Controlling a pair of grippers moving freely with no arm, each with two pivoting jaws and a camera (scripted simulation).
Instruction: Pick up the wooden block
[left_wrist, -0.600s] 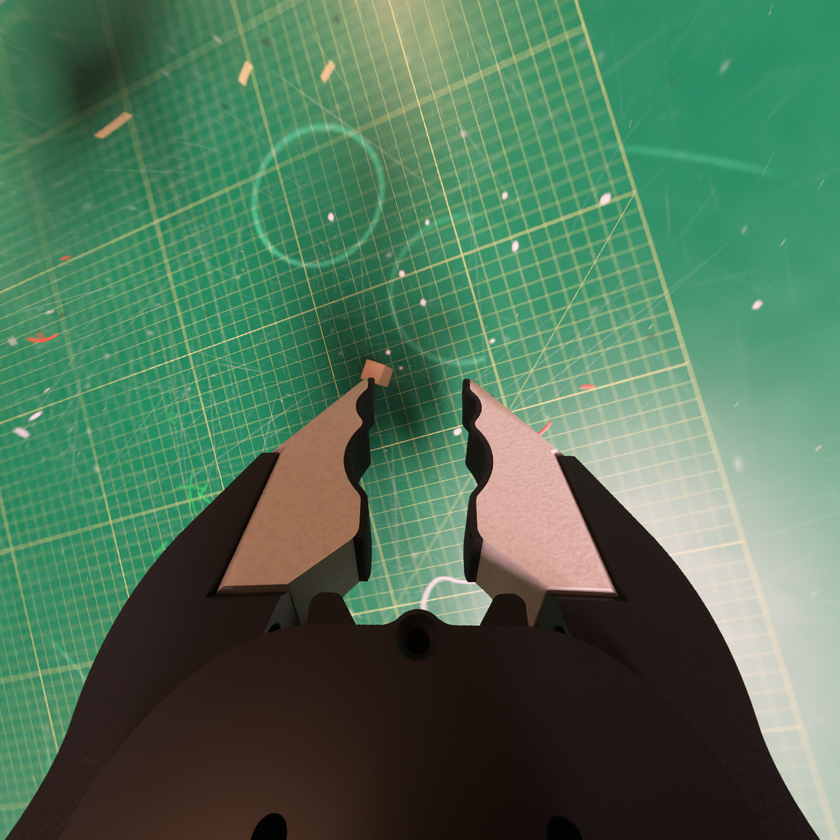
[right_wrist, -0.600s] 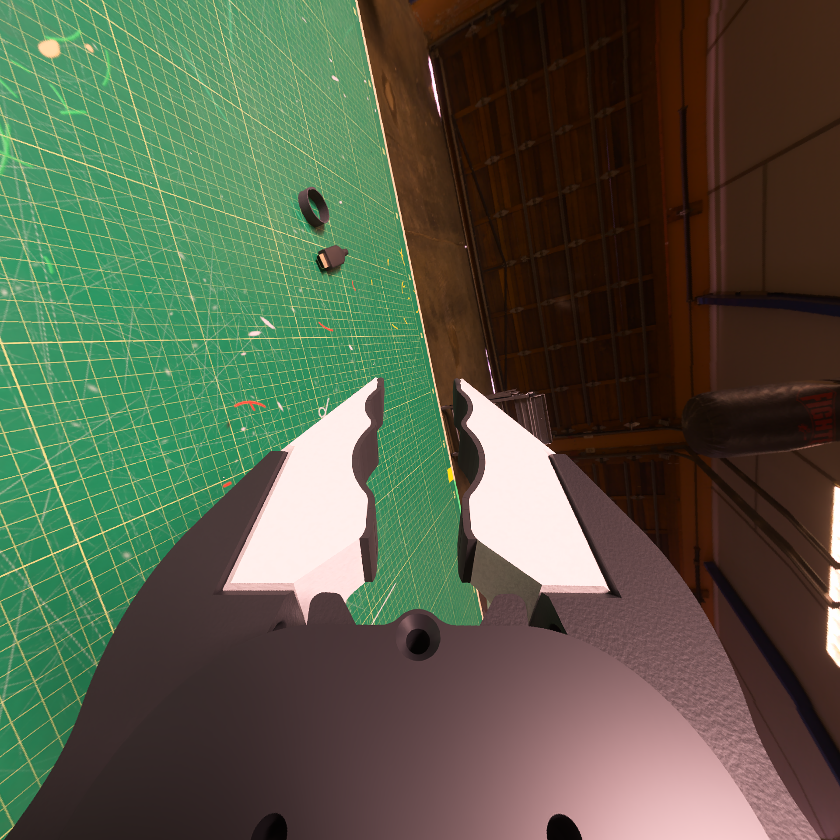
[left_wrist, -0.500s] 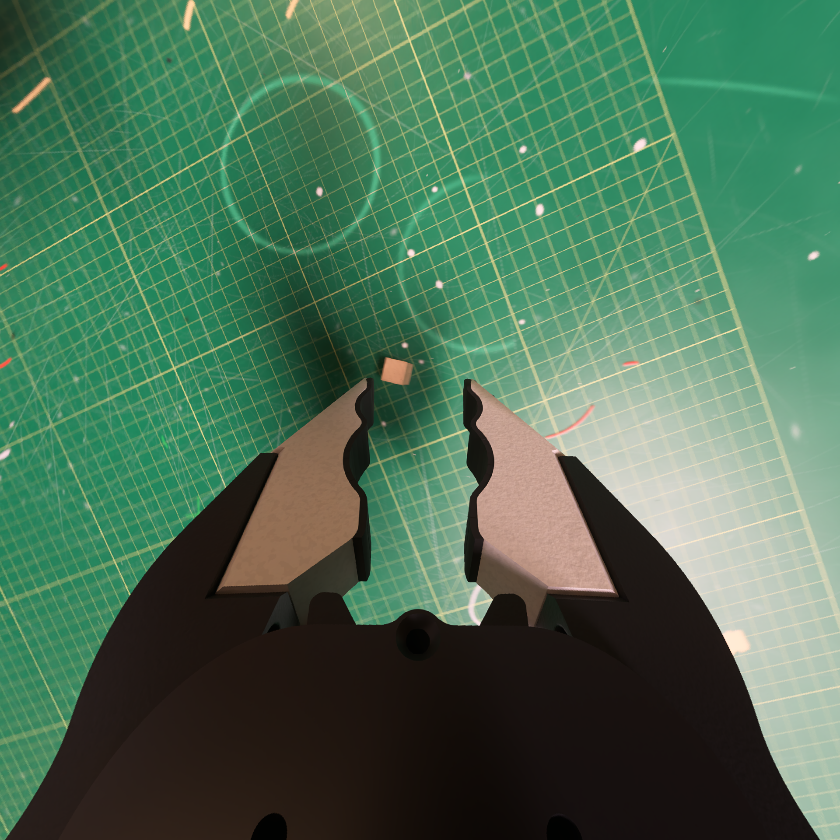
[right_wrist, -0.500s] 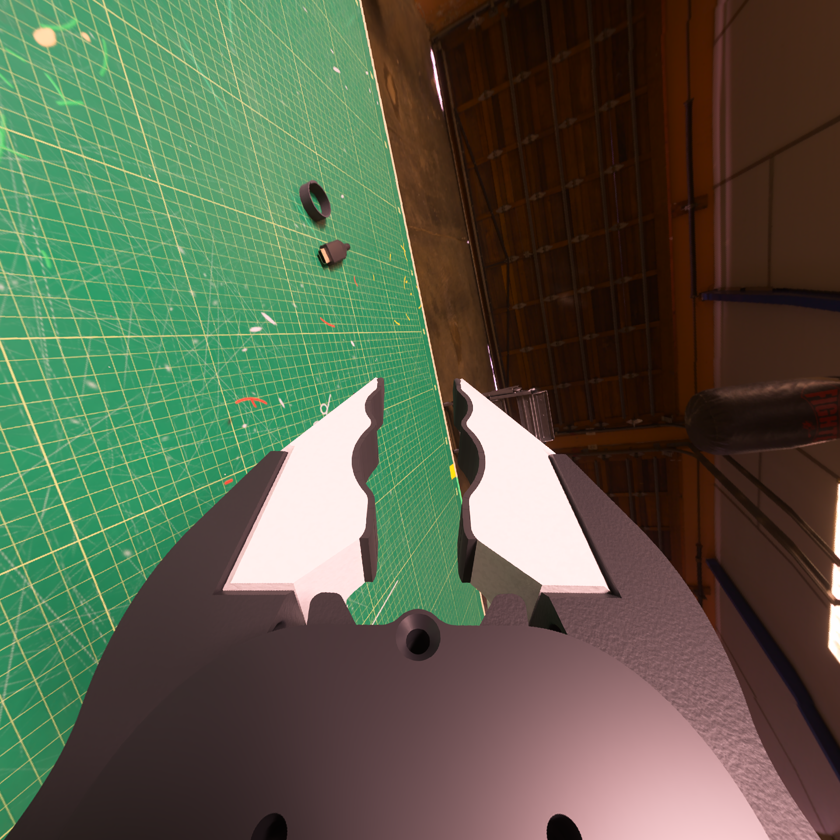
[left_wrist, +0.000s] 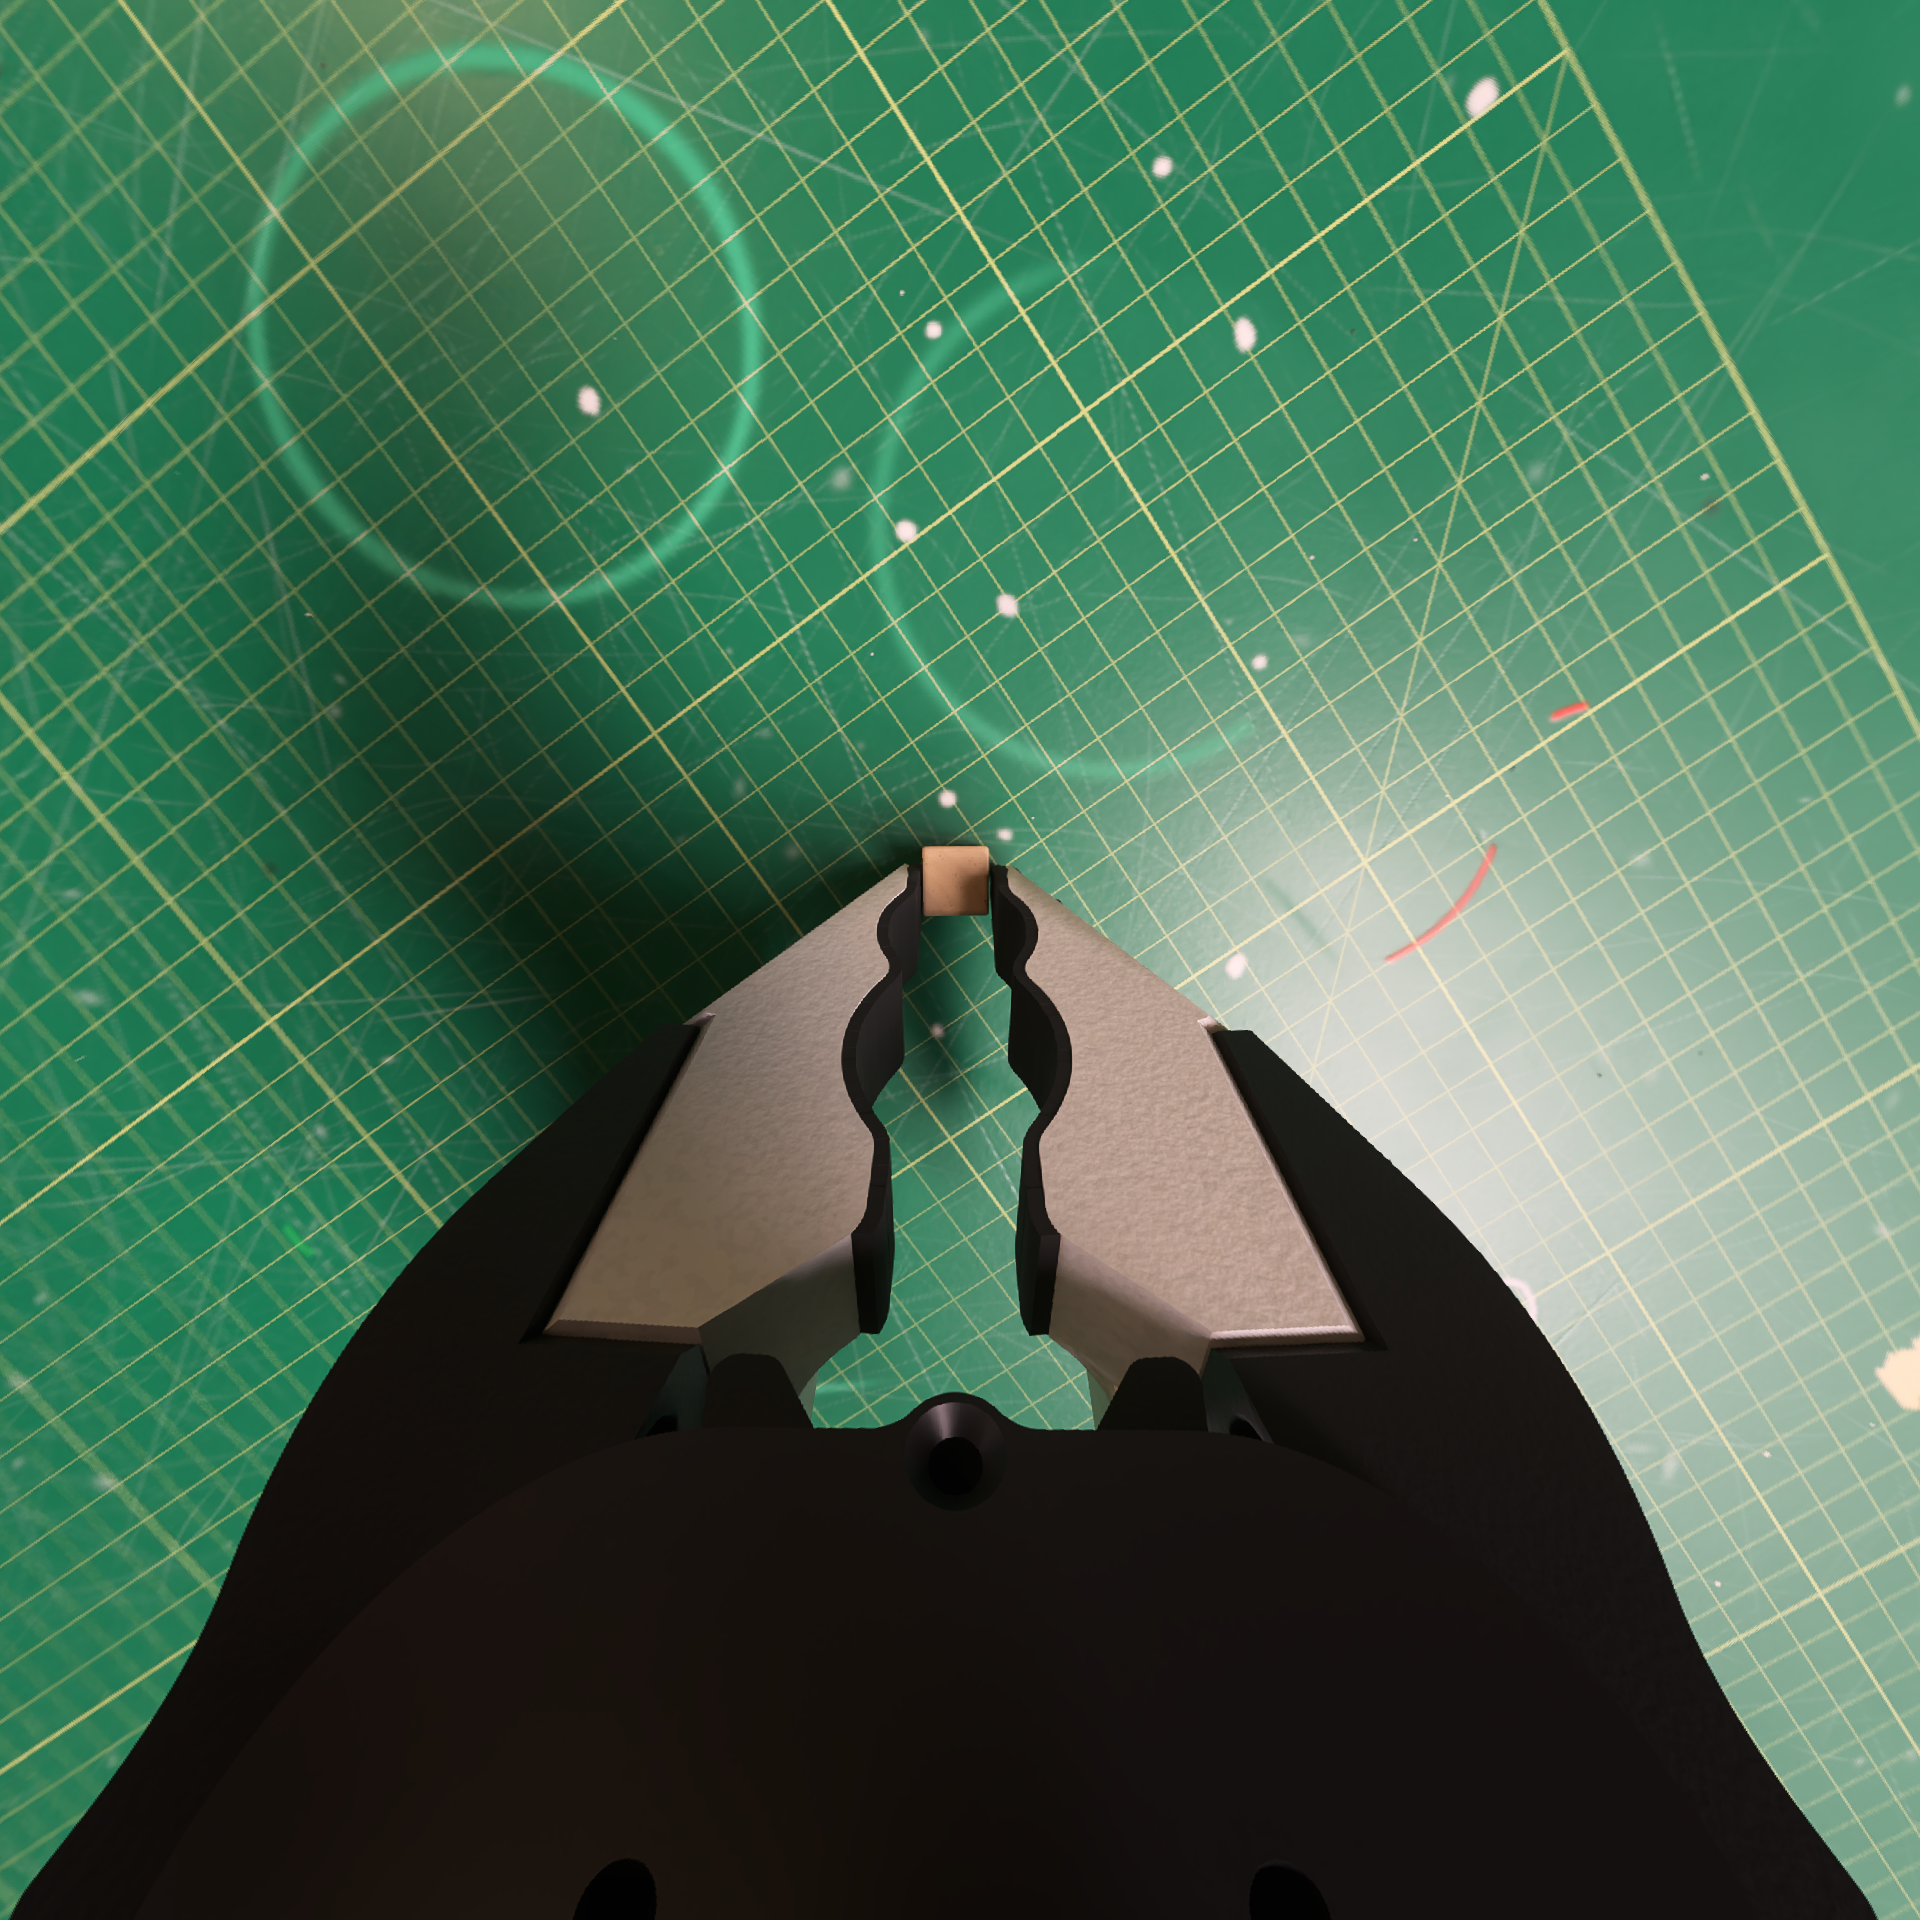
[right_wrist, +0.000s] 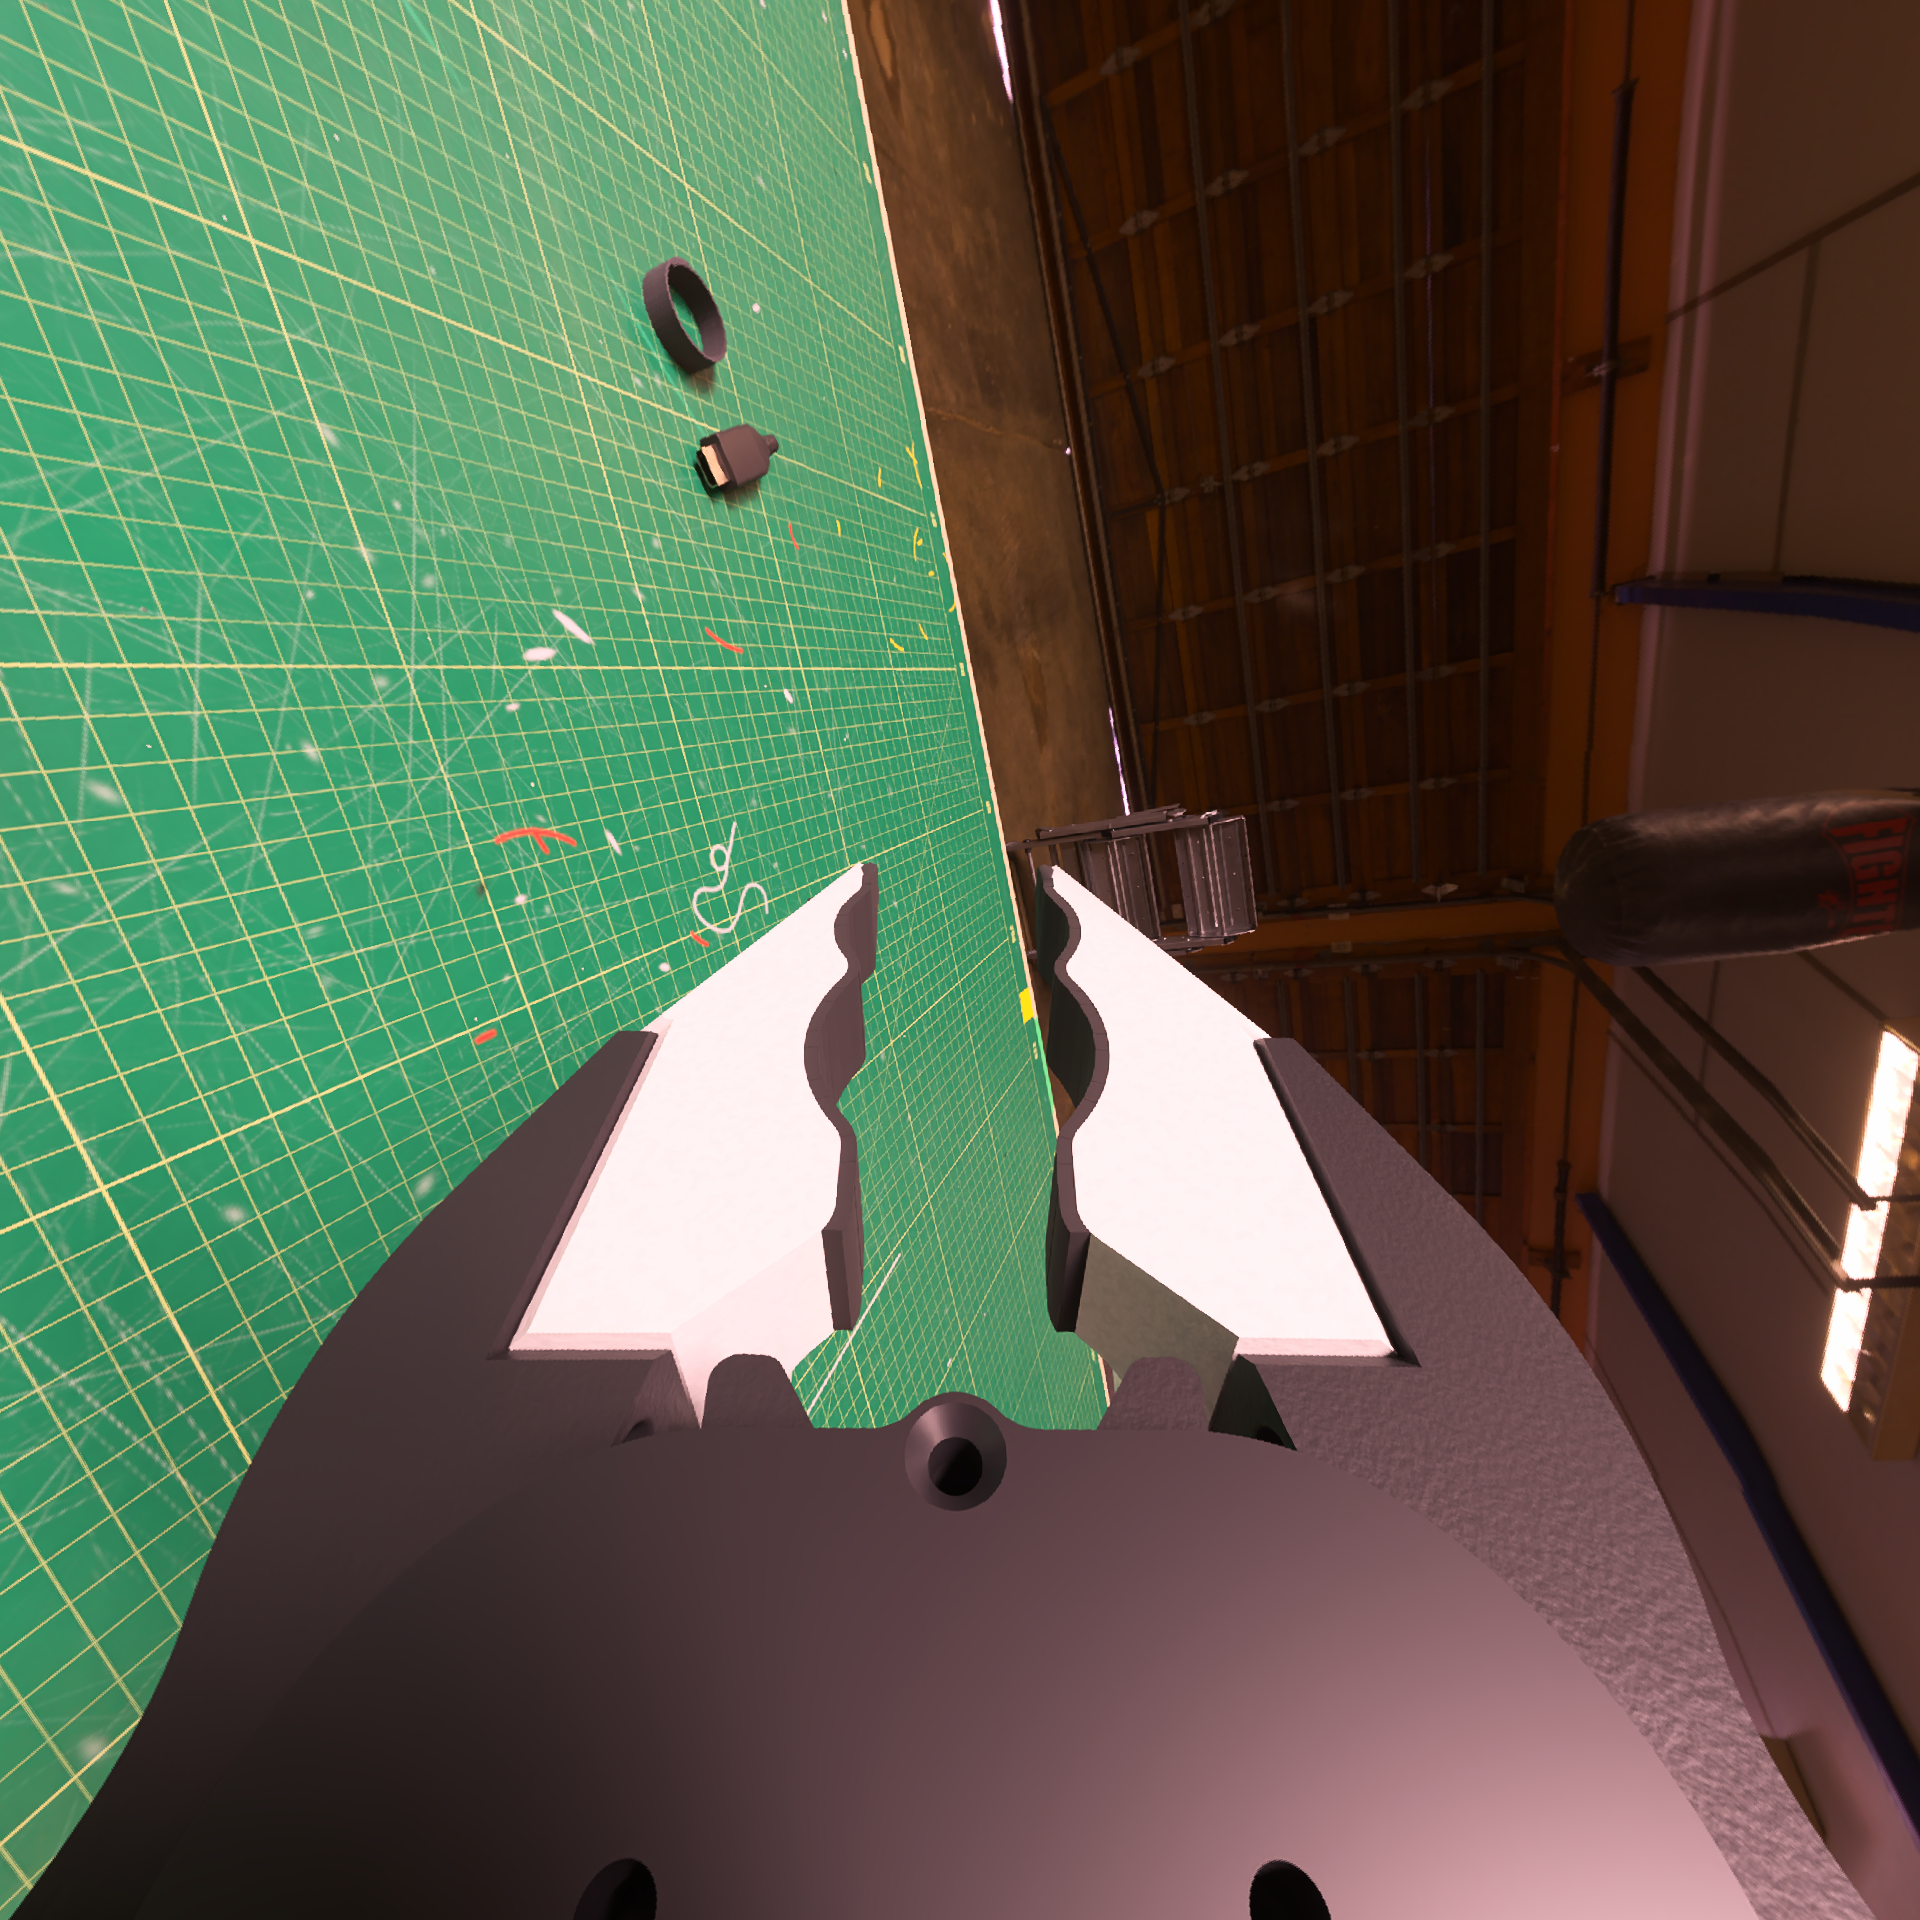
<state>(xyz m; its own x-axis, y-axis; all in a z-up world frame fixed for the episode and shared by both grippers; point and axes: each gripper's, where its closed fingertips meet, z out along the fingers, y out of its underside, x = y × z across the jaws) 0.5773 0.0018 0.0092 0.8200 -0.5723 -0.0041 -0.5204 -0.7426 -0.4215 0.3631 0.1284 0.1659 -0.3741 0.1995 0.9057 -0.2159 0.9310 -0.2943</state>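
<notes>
A small tan wooden block (left_wrist: 955, 881) sits between the tips of my left gripper (left_wrist: 956, 894), whose two fingers press its left and right sides above the green cutting mat (left_wrist: 1351, 520). The left gripper is shut on the block. My right gripper (right_wrist: 956, 883) is open and empty, held near the right edge of the mat (right_wrist: 312, 623), with nothing between its fingers. The block does not show in the right wrist view.
A black ring (right_wrist: 684, 316) and a small black plug (right_wrist: 736, 459) lie on the mat ahead of the right gripper. The mat's edge (right_wrist: 977, 727) runs just right of them, with a brown floor beyond. Ring marks and paper specks dot the mat.
My left gripper has moved forward over the block and closed its fingers on it. The right gripper has hardly moved and stays open.
</notes>
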